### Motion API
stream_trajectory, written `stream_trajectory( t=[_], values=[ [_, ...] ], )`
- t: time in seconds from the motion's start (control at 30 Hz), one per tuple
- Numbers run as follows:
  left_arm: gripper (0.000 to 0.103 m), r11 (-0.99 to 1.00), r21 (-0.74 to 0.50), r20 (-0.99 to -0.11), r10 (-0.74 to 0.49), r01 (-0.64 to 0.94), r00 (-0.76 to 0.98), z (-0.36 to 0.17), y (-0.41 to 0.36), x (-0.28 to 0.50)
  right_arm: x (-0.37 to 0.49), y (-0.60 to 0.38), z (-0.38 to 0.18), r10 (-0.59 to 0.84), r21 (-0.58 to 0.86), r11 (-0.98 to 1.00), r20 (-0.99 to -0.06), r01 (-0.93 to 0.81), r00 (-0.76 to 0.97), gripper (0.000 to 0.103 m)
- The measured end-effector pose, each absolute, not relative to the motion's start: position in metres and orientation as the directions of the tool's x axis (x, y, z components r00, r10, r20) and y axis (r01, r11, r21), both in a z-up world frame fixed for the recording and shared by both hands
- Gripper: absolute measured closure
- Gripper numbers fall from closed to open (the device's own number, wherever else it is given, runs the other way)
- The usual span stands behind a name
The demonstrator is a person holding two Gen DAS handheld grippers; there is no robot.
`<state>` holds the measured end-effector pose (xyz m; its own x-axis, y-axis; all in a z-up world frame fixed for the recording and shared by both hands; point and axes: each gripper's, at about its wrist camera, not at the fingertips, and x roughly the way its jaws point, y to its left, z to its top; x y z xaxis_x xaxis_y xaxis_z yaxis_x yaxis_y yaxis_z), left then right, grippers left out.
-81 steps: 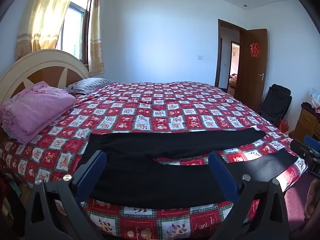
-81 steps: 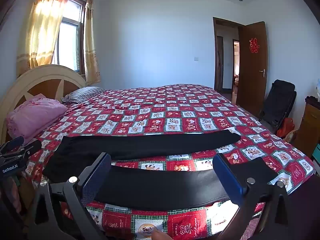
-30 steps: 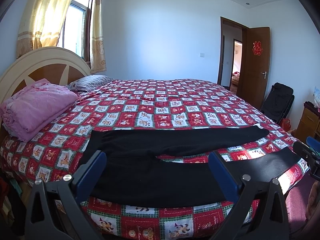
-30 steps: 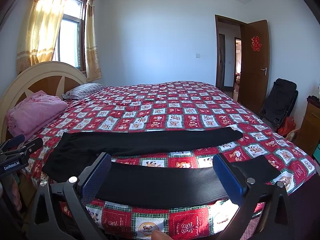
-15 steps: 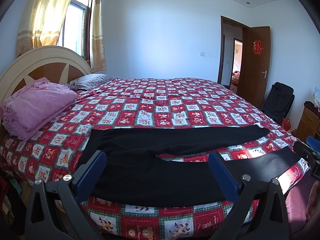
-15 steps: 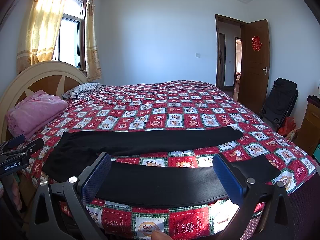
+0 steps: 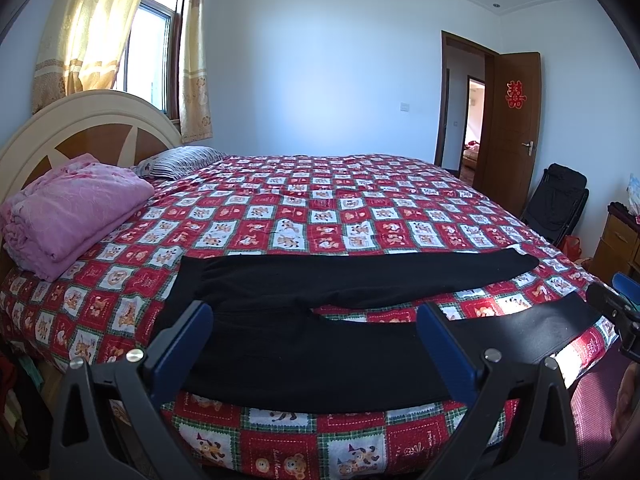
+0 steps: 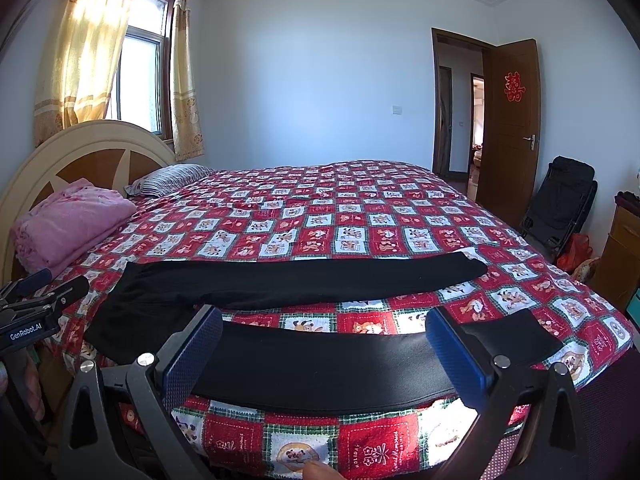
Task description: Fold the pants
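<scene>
Little has moved since the earlier frames: both views sit a touch higher and the pants lie as they did. Left gripper (image 7: 314, 344) at 6 o'clock in its own view, blue fingers (image 7: 180, 344) spread wide, nothing between them, held over the near edge of the bed (image 7: 320, 216). Right gripper (image 8: 324, 346) likewise at 6 o'clock in its view, fingers (image 8: 456, 354) wide apart, holding nothing. A fingertip (image 8: 316, 470) shows at the bottom edge of the right view.

Pants (image 7: 304, 332), black, lie flat on the red checked bedspread (image 8: 320, 216), spread lengthwise along the near edge of the bed. Waist toward 9 o'clock, leg ends toward 3 o'clock. The near leg runs just past the fingers; the far leg lies behind it, the two parted by a wedge of bedspread that widens toward 3 o'clock. In the left view the right gripper's tip shows at 3 o'clock, near the end of the near leg.

Farther off: folded pink blanket (image 7: 68, 216) at 9 o'clock against the headboard (image 7: 80, 132), striped pillow (image 7: 180, 162) beyond it. Window with curtains (image 7: 100, 28) at 10 o'clock. Open brown door (image 7: 512, 128) at 2 o'clock, black folding chair (image 7: 556, 200) beside it.
</scene>
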<state>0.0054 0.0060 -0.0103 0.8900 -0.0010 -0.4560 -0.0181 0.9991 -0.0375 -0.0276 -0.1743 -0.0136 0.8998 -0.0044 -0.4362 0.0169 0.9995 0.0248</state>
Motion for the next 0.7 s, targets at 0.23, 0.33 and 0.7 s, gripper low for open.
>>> stream_trajectory(
  t=[0.23, 0.33, 0.7],
  values=[
    [0.0, 0.999, -0.037, -0.458, -0.001, -0.018, 0.889, -0.013, 0.003, 0.004, -0.027, -0.174, -0.015, -0.002, 0.025, 1.0, -0.439, 0.014, 0.899, 0.001],
    [0.0, 0.999, -0.038, -0.461, -0.001, -0.018, 0.887, -0.014, 0.003, 0.004, -0.027, -0.174, -0.015, -0.001, 0.026, 1.0, -0.439, 0.014, 0.898, 0.001],
    [0.0, 0.997, 0.04, -0.469, 0.08, -0.07, 0.88, -0.042, 0.038, 0.048, -0.004, -0.181, -0.039, 0.027, 0.015, 1.0, -0.454, -0.022, 0.891, 0.001]
  ],
)
